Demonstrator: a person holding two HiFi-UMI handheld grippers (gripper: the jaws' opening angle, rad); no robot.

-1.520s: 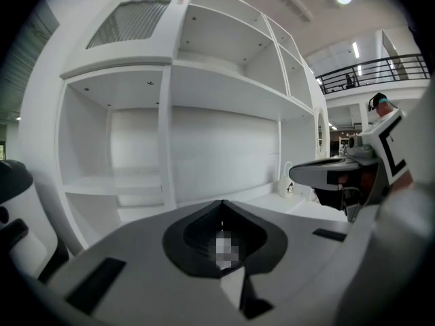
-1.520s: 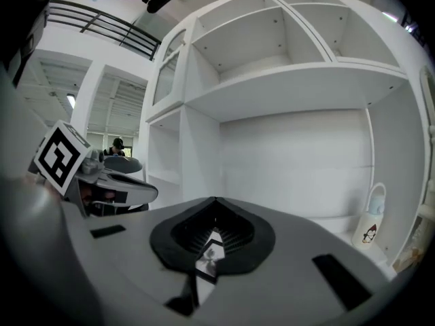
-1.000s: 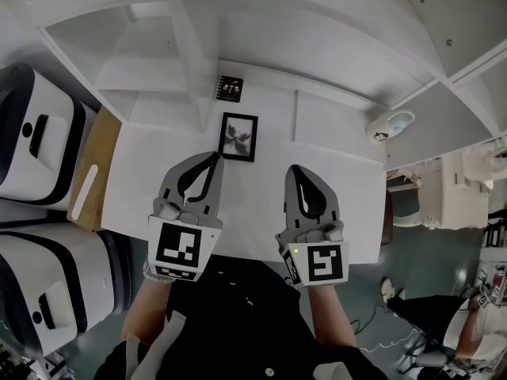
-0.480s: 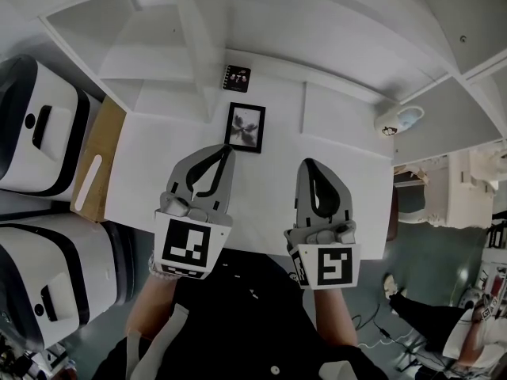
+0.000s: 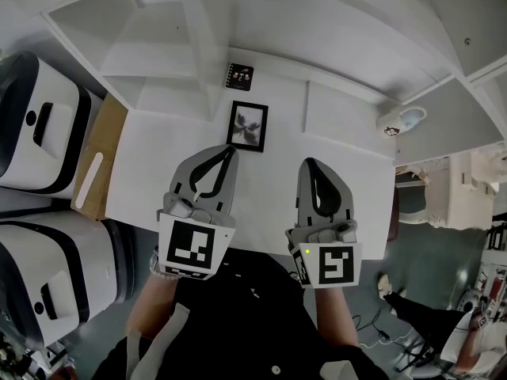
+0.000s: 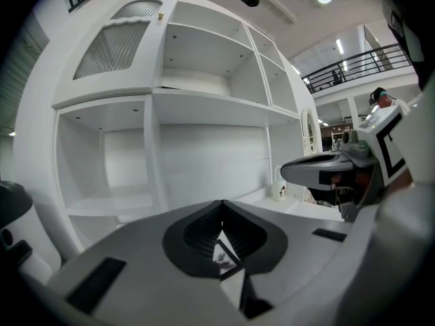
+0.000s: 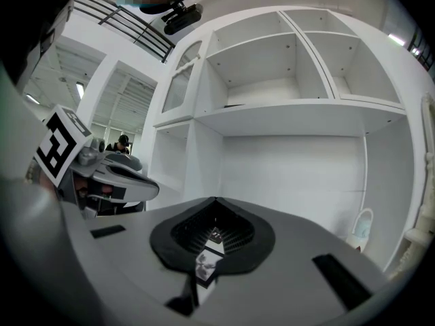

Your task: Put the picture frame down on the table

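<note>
One mug (image 5: pixel 398 121), contents unseen, stands at the table's (image 5: pixel 158 165) far right. One frame (image 5: pixel 247 127) lies flat, with one dark card (image 5: pixel 239 77) beyond it. The left gripper (image 5: pixel 229 150) and right gripper (image 5: pixel 310 163) are both closed and empty.

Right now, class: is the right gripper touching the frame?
Apart. The head view shows a strip of bare table between the right gripper and the frame, which lies further up and to its left.

The table (image 5: pixel 142 172) lies open left and right (a mug (image 5: pixel 400 120) far right), the picture frame (image 5: pixel 248 126) blocking mid-back
</note>
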